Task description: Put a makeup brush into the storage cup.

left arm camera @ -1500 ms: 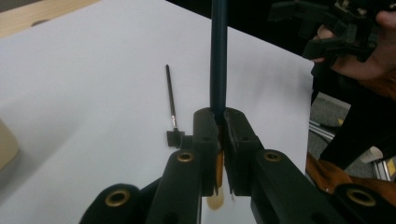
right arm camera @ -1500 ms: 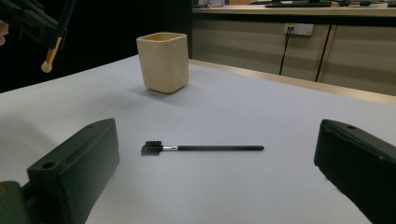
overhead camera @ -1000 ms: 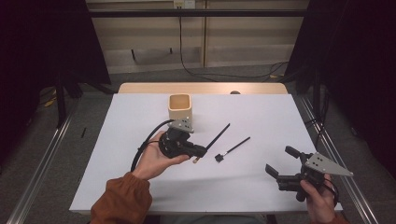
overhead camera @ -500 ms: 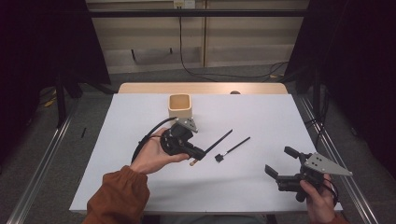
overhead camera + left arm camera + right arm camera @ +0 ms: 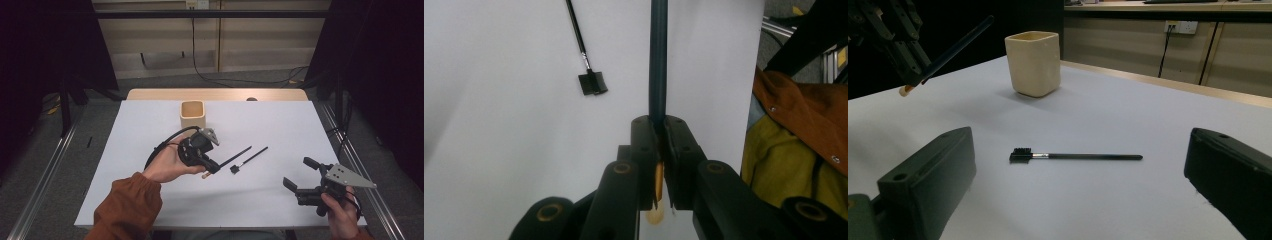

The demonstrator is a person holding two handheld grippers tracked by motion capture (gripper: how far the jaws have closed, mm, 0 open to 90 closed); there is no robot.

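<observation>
Left gripper (image 5: pixel 214 167) fingers clamp a dark pencil-like stick with a tan tip (image 5: pixel 658 60). Just beyond them lies a small black brush (image 5: pixel 248 160); a cream square cup (image 5: pixel 192 114) stands farther off. Right gripper (image 5: pixel 300 176) fingers spread wide, empty.

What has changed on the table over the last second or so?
Very little. The left gripper keeps its jaws shut on the dark pencil, whose far end has risen slightly off the table. The small brush, the cup and the open right gripper stayed where they were.

Lab: black curtains (image 5: pixel 45 45), aluminium rails (image 5: pixel 45 175), white-covered table (image 5: pixel 280 125).
</observation>
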